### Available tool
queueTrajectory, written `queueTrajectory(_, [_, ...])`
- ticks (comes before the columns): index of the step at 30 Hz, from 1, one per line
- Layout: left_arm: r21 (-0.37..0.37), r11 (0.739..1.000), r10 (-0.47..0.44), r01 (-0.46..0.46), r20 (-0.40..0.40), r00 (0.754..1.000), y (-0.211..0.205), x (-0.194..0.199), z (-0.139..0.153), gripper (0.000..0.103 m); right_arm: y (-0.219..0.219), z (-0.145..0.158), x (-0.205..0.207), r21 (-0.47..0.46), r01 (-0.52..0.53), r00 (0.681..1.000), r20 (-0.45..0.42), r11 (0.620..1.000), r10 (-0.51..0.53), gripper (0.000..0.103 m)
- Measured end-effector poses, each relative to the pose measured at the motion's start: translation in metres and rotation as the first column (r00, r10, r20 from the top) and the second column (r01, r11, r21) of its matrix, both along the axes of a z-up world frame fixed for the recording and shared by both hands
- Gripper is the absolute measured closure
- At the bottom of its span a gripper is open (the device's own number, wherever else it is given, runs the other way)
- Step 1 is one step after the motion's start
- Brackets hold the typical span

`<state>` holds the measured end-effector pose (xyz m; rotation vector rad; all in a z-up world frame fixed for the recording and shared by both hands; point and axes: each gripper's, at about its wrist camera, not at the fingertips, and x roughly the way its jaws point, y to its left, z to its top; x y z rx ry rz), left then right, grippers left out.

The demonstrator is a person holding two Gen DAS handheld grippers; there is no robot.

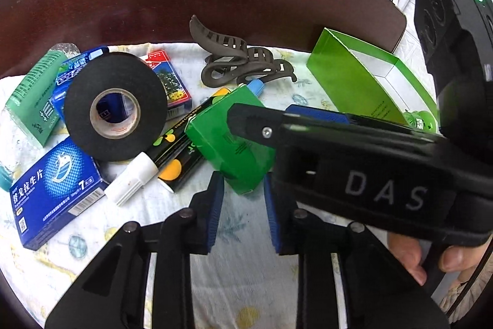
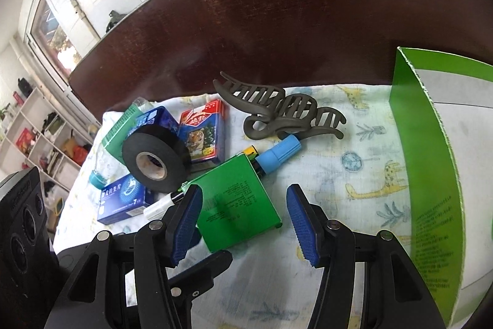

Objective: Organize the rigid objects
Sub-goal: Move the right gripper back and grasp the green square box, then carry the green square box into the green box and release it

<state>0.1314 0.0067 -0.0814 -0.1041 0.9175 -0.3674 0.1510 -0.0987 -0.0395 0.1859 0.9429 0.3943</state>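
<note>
A small green box (image 1: 229, 141) (image 2: 235, 201) lies on a printed cloth (image 1: 246, 267) (image 2: 354, 184). My left gripper (image 1: 243, 213) is open just short of the box's near corner. My right gripper (image 2: 245, 221) is open above the box, its left pad (image 2: 185, 224) over the box's left edge; its fingers also cross the left wrist view (image 1: 308, 119). Beside the box lie a black tape roll (image 1: 115, 107) (image 2: 155, 162), a blue-capped marker (image 2: 279, 154) and a grey hair claw (image 1: 243, 60) (image 2: 286, 113).
An open green carton (image 1: 366, 82) (image 2: 431, 174) stands at the right. Blue medicine boxes (image 1: 57, 190) (image 2: 123, 201), a card pack (image 1: 169, 82) (image 2: 203, 131) and a teal box (image 1: 34, 100) lie left. A white-capped black marker (image 1: 154, 165) is by the tape. Dark wooden table (image 2: 277, 20) lies beyond.
</note>
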Motion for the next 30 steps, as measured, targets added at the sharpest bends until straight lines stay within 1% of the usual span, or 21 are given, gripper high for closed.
queueTrajectory(4, [-0.011, 1.0, 0.006, -0.006, -0.011, 1.0, 0.002, 0.003, -0.002, 0.077, 0.0, -0.01, 0.009, 0.011, -0.015, 0.999, -0.03, 1.0, 0.015, 0.045])
queueTrajectory(6, [-0.011, 1.0, 0.01, -0.01, -0.007, 1.0, 0.003, 0.003, -0.001, 0.077, 0.0, -0.014, 0.011, 0.038, -0.035, 0.999, -0.037, 0.999, 0.037, 0.045])
queueTrajectory(8, [0.01, 1.0, 0.023, -0.023, 0.009, 1.0, 0.003, 0.002, 0.002, 0.077, 0.002, -0.012, 0.008, 0.013, -0.049, 0.999, -0.019, 0.999, 0.049, 0.05])
queueTrajectory(10, [0.016, 0.999, 0.032, -0.032, 0.022, 0.999, 0.003, 0.001, 0.006, 0.081, 0.002, -0.008, 0.006, -0.002, -0.054, 0.999, -0.001, 0.999, 0.054, 0.06])
queueTrajectory(12, [0.021, 0.999, 0.031, -0.032, 0.029, 0.999, 0.004, -0.001, 0.009, 0.081, 0.001, -0.005, 0.004, -0.005, -0.055, 0.998, -0.001, 0.998, 0.055, 0.063])
queueTrajectory(19, [0.049, 0.999, 0.02, -0.024, 0.081, 0.996, 0.0, -0.016, 0.027, 0.08, -0.001, 0.01, -0.008, 0.002, -0.057, 0.998, 0.036, 0.998, 0.057, 0.063])
queueTrajectory(22, [0.058, 0.998, 0.013, -0.019, 0.102, 0.995, -0.005, -0.022, 0.035, 0.079, -0.005, 0.019, -0.015, 0.008, -0.054, 0.997, 0.056, 0.999, 0.053, 0.063])
queueTrajectory(26, [0.08, 0.997, -0.007, -0.005, 0.139, 0.99, -0.015, -0.03, 0.049, 0.078, -0.014, 0.031, -0.026, 0.018, -0.046, 0.995, 0.088, 0.999, 0.044, 0.063])
queueTrajectory(30, [0.107, 0.994, -0.039, 0.02, 0.177, 0.983, -0.034, -0.03, 0.061, 0.078, -0.027, 0.045, -0.034, 0.034, -0.026, 0.992, 0.127, 0.999, 0.022, 0.063])
